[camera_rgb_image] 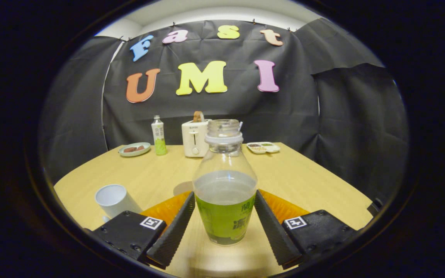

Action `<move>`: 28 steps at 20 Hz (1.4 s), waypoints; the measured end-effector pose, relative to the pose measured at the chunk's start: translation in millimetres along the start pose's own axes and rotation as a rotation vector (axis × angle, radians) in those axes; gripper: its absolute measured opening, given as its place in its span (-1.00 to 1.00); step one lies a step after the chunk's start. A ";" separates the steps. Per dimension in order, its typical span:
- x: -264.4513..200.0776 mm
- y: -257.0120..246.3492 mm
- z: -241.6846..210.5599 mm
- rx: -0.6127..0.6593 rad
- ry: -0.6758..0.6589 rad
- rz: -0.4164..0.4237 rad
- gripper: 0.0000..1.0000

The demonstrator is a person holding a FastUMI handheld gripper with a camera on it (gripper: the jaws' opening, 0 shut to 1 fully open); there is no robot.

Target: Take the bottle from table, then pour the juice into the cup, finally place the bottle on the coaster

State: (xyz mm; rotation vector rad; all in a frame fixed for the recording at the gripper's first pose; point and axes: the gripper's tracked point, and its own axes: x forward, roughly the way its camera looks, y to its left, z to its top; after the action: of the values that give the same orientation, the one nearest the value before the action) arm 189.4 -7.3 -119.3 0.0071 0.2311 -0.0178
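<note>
Nothing reads clearly for you. Print on the bottle [225, 216] and the toaster [194, 138] badge is too small. Your gripper [225, 197] fingers flank that bottle.

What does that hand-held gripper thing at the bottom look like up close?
The hand-held gripper has two long, flat fingers with ribbed faces, angled apart like a V. Each grows from a blocky black housing with screws, and each housing carries a small square black-and-white marker. Curved orange parts sit behind the fingers.
</note>
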 end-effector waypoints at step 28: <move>-102.7 -48.3 28.8 -0.266 -0.046 -0.218 0.60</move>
State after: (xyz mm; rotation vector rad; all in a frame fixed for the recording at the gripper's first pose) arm 95.2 -54.1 -68.1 -0.2833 0.1862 -0.2043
